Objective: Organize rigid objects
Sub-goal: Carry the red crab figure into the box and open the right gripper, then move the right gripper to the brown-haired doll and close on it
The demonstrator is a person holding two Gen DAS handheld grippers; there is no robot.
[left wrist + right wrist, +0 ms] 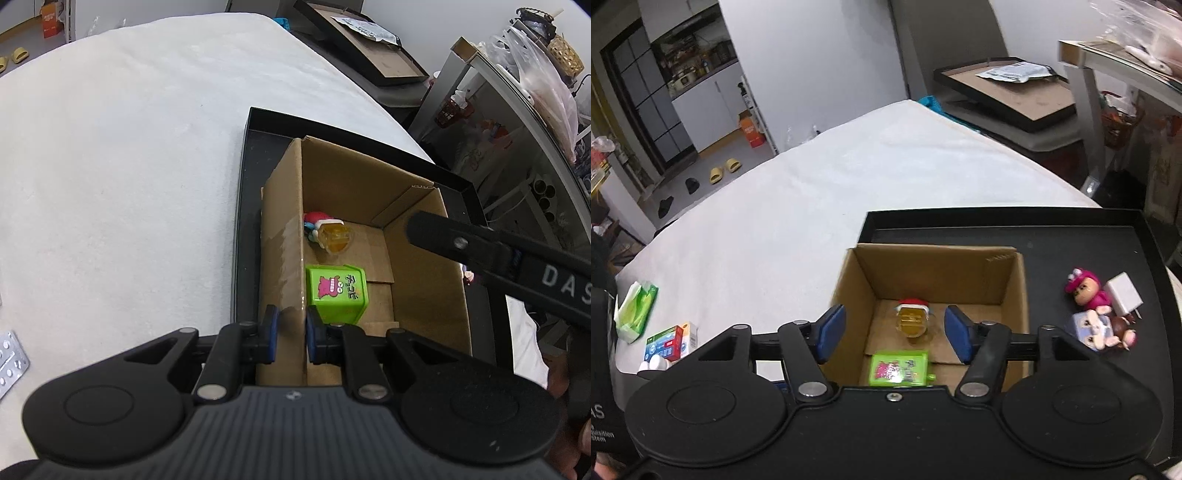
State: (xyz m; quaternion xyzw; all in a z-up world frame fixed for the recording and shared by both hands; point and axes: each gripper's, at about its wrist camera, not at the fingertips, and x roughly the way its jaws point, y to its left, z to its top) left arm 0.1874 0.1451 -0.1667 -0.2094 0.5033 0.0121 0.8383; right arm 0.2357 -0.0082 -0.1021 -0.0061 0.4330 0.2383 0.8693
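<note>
An open cardboard box point(413, 266) stands in a black tray point(245, 206) on the white-covered table. My left gripper point(291, 332) is shut on the box's left wall, one blue pad on each side. Inside lie a green printed box point(336, 295) and a yellow toy with a red cap point(330, 234). My right gripper point(894, 332) hovers open above the cardboard box point(934, 277), and the yellow toy point(914, 321) and green box point(899, 369) lie on the floor below it. One of its fingers point(461, 242) reaches in from the right in the left wrist view.
On the black tray point(1071, 251) right of the box lie a pink figure point(1086, 291), a white charger point(1124, 299), a blue-white toy point(1089, 328) and a brown monkey point(1121, 334). A tissue pack point(635, 310), a colourful carton point(670, 343) and a blister pack point(9, 362) lie on the cloth.
</note>
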